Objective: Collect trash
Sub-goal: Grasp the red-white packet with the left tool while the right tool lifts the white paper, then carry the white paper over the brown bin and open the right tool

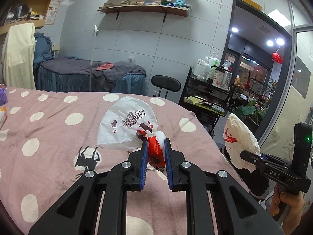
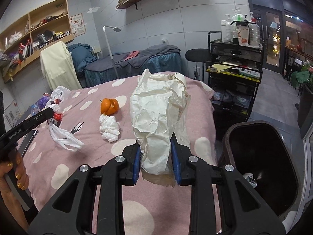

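The left gripper (image 1: 155,143) points forward and somewhat downward, its blue-padded jaws drawn nearly together and clamped on a plastic bag (image 1: 127,125) — the pads (image 1: 144,156) press its red knotted neck from both sides. The right gripper (image 2: 155,143) tilts downward a little more steeply, jaws part-way apart and pinched on a crumpled paper bag (image 2: 158,113) that stands up between the pads (image 2: 175,156). A bare hand (image 1: 283,203) wraps the right gripper's handle from below — another hand (image 2: 15,168), nails painted gold, grasps the left one's.
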Available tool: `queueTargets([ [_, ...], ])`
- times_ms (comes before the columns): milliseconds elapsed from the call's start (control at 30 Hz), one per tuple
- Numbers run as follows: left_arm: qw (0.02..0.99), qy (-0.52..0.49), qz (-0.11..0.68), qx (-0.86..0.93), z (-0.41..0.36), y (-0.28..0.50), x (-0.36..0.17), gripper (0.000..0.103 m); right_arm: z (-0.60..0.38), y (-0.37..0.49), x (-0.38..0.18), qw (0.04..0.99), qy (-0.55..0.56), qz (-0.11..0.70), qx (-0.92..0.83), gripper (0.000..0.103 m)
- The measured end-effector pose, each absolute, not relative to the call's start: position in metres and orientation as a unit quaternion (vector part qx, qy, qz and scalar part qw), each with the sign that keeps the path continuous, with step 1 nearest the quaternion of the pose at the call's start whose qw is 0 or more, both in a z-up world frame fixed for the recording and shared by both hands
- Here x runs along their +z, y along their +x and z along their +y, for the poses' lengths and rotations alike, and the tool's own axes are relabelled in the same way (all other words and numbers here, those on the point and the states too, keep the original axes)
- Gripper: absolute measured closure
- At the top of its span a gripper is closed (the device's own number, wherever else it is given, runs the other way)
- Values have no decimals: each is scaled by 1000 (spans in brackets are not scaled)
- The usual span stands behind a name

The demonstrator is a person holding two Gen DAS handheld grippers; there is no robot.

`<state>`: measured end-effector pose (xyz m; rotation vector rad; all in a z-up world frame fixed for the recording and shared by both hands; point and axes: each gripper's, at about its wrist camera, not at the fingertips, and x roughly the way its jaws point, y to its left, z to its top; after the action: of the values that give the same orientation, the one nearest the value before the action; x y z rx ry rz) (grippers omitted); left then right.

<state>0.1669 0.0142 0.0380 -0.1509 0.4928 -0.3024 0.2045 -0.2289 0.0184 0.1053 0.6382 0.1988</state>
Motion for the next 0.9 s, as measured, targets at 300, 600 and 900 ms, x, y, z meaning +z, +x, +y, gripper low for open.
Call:
queueTargets([
  [300, 944, -92, 240, -205, -25, 165, 44, 87, -284, 184, 22, 953, 67, 294, 26, 76],
  [600, 934, -84, 242, -249, -67, 162, 43, 87, -339, 176, -4, 940, 88, 327, -40, 75],
  [900, 924, -80, 257, -273, -94, 163, 36, 87, -374, 183, -48, 918, 113, 372, -77, 75],
])
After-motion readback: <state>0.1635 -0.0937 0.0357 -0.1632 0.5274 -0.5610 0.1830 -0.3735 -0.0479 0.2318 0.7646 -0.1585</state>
